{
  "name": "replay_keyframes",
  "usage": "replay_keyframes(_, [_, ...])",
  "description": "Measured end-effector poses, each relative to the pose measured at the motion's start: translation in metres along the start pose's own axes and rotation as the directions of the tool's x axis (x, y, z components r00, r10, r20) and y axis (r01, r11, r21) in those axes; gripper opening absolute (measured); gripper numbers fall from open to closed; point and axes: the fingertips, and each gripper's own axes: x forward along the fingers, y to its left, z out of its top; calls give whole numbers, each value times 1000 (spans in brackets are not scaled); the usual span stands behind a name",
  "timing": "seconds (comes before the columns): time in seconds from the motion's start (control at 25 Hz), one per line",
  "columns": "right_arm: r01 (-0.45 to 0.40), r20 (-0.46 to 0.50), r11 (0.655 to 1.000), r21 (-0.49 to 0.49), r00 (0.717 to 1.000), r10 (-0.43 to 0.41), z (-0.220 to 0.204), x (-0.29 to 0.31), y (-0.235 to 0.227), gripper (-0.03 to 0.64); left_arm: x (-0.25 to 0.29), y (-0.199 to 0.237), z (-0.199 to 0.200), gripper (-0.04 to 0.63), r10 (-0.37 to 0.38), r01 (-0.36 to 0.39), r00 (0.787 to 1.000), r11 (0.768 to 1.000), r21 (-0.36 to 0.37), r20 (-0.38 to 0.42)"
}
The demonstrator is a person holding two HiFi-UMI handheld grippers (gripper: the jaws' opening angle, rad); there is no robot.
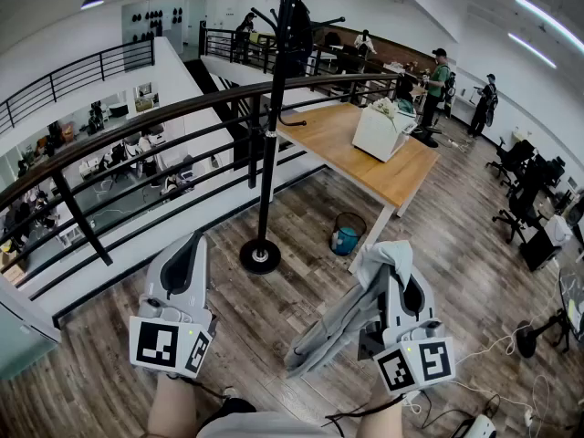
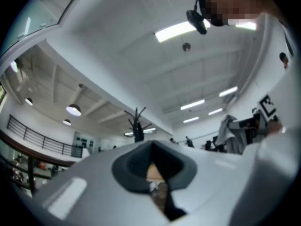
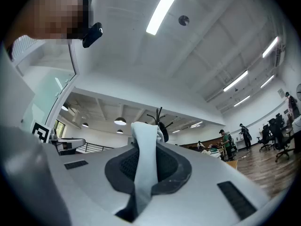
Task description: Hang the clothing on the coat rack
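A black coat rack (image 1: pixel 267 126) stands on a round base on the wood floor ahead, close to the railing, with a dark item hung near its top. A pale grey garment (image 1: pixel 351 313) drapes from my right gripper (image 1: pixel 398 272), which is shut on a fold of it; the cloth (image 3: pixel 143 159) runs up between the jaws in the right gripper view, the rack (image 3: pixel 160 121) far behind it. My left gripper (image 1: pixel 189 245) is held at lower left, shut and empty. The left gripper view (image 2: pixel 153 166) shows the rack (image 2: pixel 137 126) far off and the garment (image 2: pixel 230 135) at right.
A black railing (image 1: pixel 137 149) runs across left of the rack, with a drop to a lower floor beyond. A wooden table (image 1: pixel 388 172) carries a white box (image 1: pixel 381 130); a bin (image 1: pixel 347 234) stands beneath. Office chairs (image 1: pixel 522 199) and cables (image 1: pixel 511 345) are at right. People stand far back.
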Motion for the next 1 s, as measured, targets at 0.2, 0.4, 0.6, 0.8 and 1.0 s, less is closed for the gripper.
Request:
replay_keyframes(0.2, [9, 5, 1000, -6, 1000, -9, -1, 1, 1, 8, 1, 3, -3, 9, -5, 5, 1000, 1000, -2, 5])
replay_keyframes(0.4, [23, 1, 1000, -12, 1000, -23, -5, 10, 7, 8, 7, 15, -7, 9, -12, 12, 1000, 1000, -3, 5])
replay_keyframes(0.6, [52, -14, 998, -22, 999, -52, -11, 22, 7, 8, 18, 26, -16, 9, -28, 28, 1000, 999, -18, 5])
replay_keyframes(0.8, [75, -17, 997, -24, 997, -75, -11, 38, 12, 8, 27, 45, -23, 9, -35, 35, 999, 999, -33, -5])
replay_keyframes(1.0, [90, -12, 996, -28, 996, -90, -19, 58, 25, 8, 37, 72, -35, 9, -40, 40, 999, 998, -42, -3])
